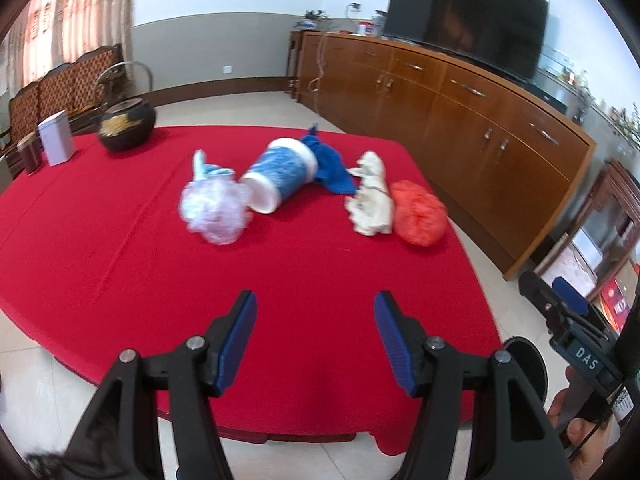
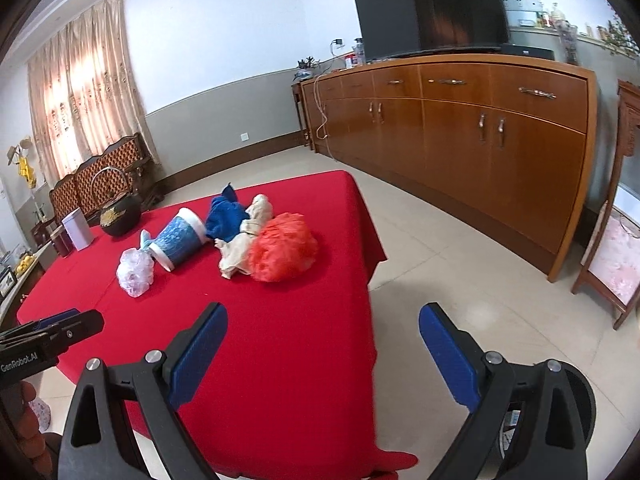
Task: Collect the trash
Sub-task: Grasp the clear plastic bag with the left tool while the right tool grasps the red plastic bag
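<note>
On the red tablecloth (image 1: 280,264) (image 2: 288,340) lies a row of trash. From the left come a crumpled pale plastic bag (image 1: 214,212) (image 2: 136,266), a tipped blue-and-white cup (image 1: 280,176) (image 2: 182,240), a blue cloth (image 1: 330,164) (image 2: 226,216), a cream crumpled rag (image 1: 372,200) (image 2: 240,252) and an orange-red plastic bag (image 1: 418,214) (image 2: 282,246). My left gripper (image 1: 316,340) hovers open over the near table edge, nothing between its blue pads. My right gripper (image 2: 324,356) is open and empty at the table's near right corner, short of the trash.
A dark kettle (image 1: 126,126) (image 2: 120,214), a white tin (image 1: 56,138) (image 2: 78,228) and a dark jar (image 1: 28,154) stand at the far left of the table. A long wooden sideboard (image 1: 460,120) (image 2: 480,128) with a television (image 1: 468,20) lines the right wall, tiled floor (image 2: 440,260) between.
</note>
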